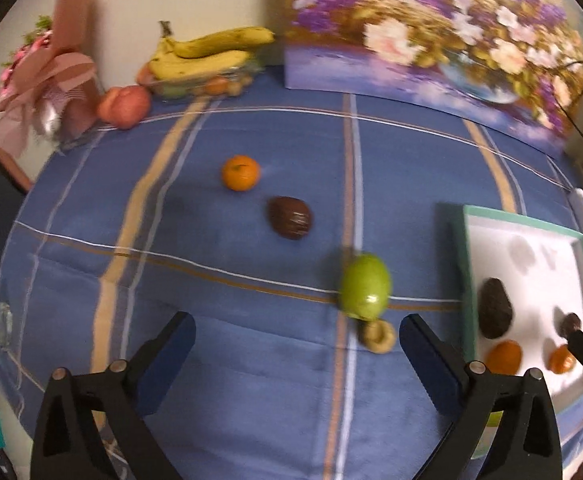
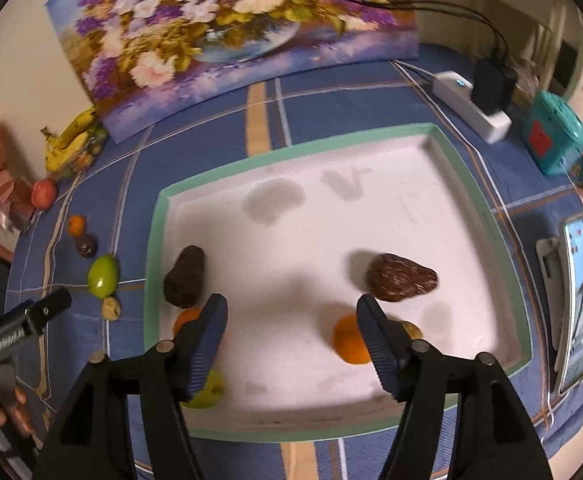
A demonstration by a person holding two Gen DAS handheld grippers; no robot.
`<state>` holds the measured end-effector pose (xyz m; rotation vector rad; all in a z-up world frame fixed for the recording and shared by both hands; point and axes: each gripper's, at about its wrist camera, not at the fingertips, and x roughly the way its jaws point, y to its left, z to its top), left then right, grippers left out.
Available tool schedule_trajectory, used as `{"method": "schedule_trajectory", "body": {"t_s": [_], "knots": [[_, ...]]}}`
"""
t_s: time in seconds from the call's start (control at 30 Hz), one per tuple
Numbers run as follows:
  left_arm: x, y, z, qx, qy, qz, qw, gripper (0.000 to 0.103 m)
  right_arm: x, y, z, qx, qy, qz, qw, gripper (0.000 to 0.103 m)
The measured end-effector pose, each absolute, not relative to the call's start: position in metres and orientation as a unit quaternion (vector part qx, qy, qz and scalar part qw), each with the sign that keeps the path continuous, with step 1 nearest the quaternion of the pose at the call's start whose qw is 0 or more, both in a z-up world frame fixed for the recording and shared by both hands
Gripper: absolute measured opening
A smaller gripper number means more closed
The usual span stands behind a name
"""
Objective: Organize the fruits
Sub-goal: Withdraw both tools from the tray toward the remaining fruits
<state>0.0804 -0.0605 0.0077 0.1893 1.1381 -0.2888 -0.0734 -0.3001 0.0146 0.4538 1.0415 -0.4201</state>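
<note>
Mint-edged white tray half free, left gripper wide and empty, right gripper parted and empty, gripper lettering unreadable.

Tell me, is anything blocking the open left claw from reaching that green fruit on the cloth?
Nothing visible blocks it. The left gripper is open and empty, with bare blue tablecloth up to the green fruit. Only a small tan fruit sits against its near side.

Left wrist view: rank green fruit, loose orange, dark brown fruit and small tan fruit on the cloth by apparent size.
1. green fruit, though nearer the camera.
2. dark brown fruit and loose orange: too alike to rank.
3. small tan fruit, partly hidden behind the green one.
</note>
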Motion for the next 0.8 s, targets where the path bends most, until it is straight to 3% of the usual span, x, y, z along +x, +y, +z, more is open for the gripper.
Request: {"method": "schedule_trajectory", "body": {"t_s": [0.17, 0.27, 0.8], "knots": [[0.085, -0.048, 0.014, 0.099, 0.519, -0.112, 0.841, 0.103, -0.064, -0.284, 0.017, 0.192, 0.482, -0.183, 0.835, 0.077], [0.090, -0.041, 0.016, 0.100, 0.513, -0.102, 0.847, 0.103, -0.058, -0.274, 0.018, 0.177, 0.479, -0.179, 0.841, 0.093], [0.113, 0.005, 0.032, 0.075, 0.489, -0.064, 0.867, 0.103, -0.022, -0.222, 0.037, 0.156, 0.414, -0.124, 0.888, 0.095]]}}
